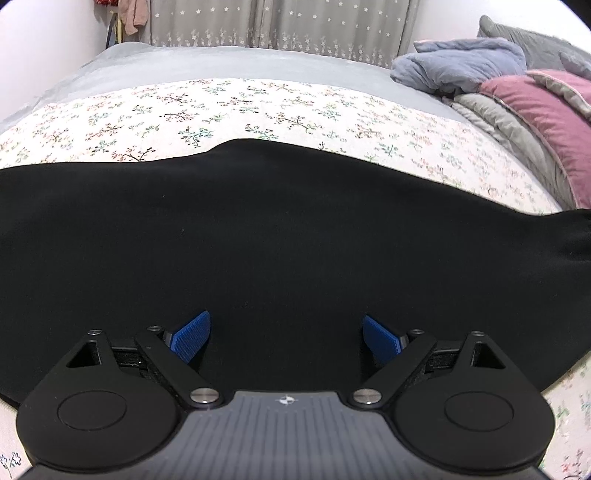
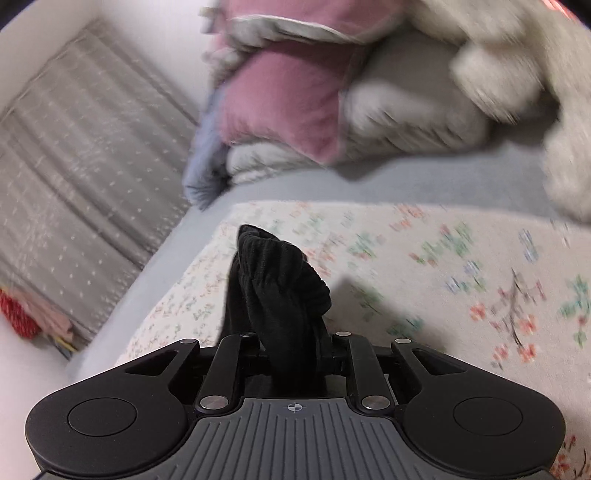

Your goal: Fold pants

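- The left gripper (image 1: 286, 334), a black two-finger tool with blue ribbed pads (image 1: 192, 338), is hovering with its jaws standing wide apart and nothing between them.
- The black soft-fabric pants (image 1: 258, 240) are lying spread flat across the white floral-print bedsheet (image 1: 221, 110), directly beneath the left gripper and stretching from the left edge to the right edge of the left wrist view.
- The right gripper (image 2: 291, 347), a matching black tool, is clamping a bunched, gathered fold of the pants, which is standing up between its nearly closed jaws above the floral bedsheet.
- A pink-and-grey quilted blanket (image 1: 535, 122) and a crumpled blue-grey cloth (image 1: 461, 62) are resting at the far right of the bed.
- A grey star-patterned curtain (image 1: 277, 26) is hanging behind the bed.
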The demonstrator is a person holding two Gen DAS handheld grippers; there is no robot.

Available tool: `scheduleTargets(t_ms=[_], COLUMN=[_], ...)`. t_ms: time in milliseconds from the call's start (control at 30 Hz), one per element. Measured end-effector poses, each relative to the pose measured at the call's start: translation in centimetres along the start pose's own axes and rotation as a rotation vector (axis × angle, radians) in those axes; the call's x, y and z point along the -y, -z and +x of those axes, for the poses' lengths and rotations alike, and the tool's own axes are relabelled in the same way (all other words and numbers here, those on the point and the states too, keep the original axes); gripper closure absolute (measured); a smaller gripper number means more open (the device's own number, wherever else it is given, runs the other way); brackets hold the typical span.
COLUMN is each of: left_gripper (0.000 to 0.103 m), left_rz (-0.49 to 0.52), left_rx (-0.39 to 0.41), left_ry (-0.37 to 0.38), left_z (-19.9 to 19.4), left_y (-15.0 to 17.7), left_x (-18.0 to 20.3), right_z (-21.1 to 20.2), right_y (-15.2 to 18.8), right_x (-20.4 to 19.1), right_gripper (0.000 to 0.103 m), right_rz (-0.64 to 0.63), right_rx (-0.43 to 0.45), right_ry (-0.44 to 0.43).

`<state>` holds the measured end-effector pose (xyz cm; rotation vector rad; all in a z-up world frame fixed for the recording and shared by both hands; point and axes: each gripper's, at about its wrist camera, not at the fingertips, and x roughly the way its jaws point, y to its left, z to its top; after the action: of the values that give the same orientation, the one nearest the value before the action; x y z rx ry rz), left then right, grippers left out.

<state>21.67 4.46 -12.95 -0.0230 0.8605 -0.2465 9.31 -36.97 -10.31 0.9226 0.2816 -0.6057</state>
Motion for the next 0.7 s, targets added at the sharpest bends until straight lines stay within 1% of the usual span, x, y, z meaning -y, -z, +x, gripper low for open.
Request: scheduleTargets(t_ms=[100, 200, 300, 367, 400, 467, 500, 533, 567, 633, 667, 700], left_gripper=[0.011, 0.011, 0.011, 0.011, 0.011, 0.011, 0.011, 0.011, 0.011, 0.011, 0.011, 0.011], left_rz=[-0.053, -0.108, -0.163, -0.209, -0.234, -0.286, -0.310, -0.332, -0.355, -0.398, -0.415, -0.424], left_rx=[0.005, 0.038, 0.064, 0.064, 0.061, 0.048, 0.039, 0.030, 0.017, -0.004, -0.009, -0.013], left_ry=[0.029, 0.068, 0.121, 0.183, 0.217, 0.280, 0.308, 0.329, 0.348, 0.378, 0.389, 0.397], left_z=[-0.2, -0.9, -1.4, -1.5, -1.4, -1.1, -0.8, -0.8, -0.5, -0.1, 0.1, 0.1], left_y=[-0.6, -1.3, -1.8, -1.8, -1.8, -1.7, -1.5, -1.3, -1.1, -0.8, -0.8, -0.7], left_x=[-0.6, -1.4, -2.1, -2.6, -2.8, -3.1, -3.3, -3.4, -3.5, -3.8, -3.9, -3.9], right_z=[-0.9, -2.0, -3.1, -3.7, -3.8, -4.0, -3.9, -3.7, -3.5, -3.0, -2.8, -2.7], right_y=[0.5, 1.8, 4.4, 7.5, 9.2, 13.7, 16.1, 18.8, 21.2, 24.9, 26.0, 26.4], right_x=[-2.9, -6.5, -10.5, -13.3, -14.6, -17.2, -18.2, -19.1, -19.5, -19.8, -19.7, -19.7], right_gripper=[0.086, 0.085, 0.085, 0.085, 0.085, 0.085, 0.085, 0.085, 0.085, 0.085, 0.083, 0.082], right_rz=[-0.133, -0.326, -0.547, -0.721, -0.802, -1.003, -1.098, -1.202, -1.280, -1.382, -1.399, -1.397], right_rx=[0.044, 0.086, 0.114, 0.120, 0.113, 0.075, 0.046, 0.003, -0.045, -0.139, -0.149, -0.146], right_ry=[-0.044, -0.094, -0.145, -0.189, -0.212, -0.254, -0.265, -0.277, -0.290, -0.307, -0.305, -0.304])
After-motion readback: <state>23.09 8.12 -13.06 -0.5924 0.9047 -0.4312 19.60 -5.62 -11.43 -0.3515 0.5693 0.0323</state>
